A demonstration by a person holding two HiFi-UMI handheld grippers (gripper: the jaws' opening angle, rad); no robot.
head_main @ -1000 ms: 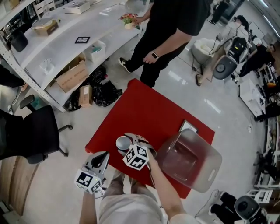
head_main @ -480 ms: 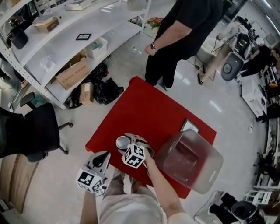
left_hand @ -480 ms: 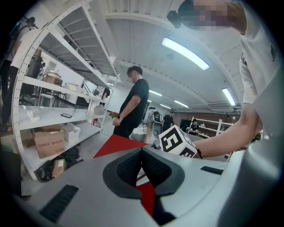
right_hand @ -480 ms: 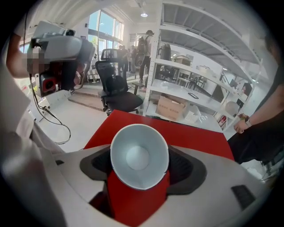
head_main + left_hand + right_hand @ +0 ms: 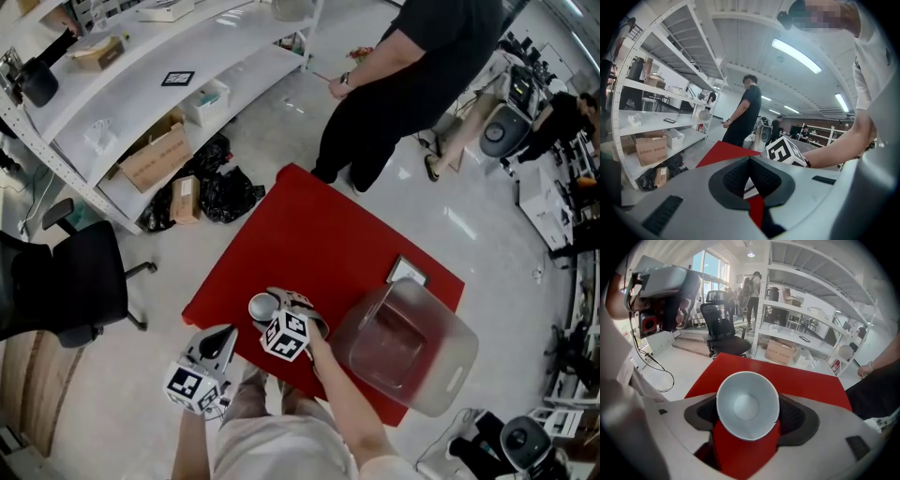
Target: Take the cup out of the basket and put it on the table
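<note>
Head view: the pale cup (image 5: 262, 306) is over the red table (image 5: 319, 225), outside the translucent basket (image 5: 452, 364), between the tips of the right gripper (image 5: 270, 306). The left gripper (image 5: 225, 332) hangs at the table's near edge. 
Left gripper view: its jaws meet at the tips, holding nothing. 
Right gripper view: jaws wide, pads pressed on both sides of the cup.

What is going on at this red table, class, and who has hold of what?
A person works with a gripper in each hand. The right gripper grips a white cup between its fingers, low over the red table, beside a see-through basket that looks empty. Whether the cup's base touches the table cannot be told. The left gripper hangs by the table's near edge, fingers together, holding nothing. Another person stands beyond the table near the shelves.
</note>
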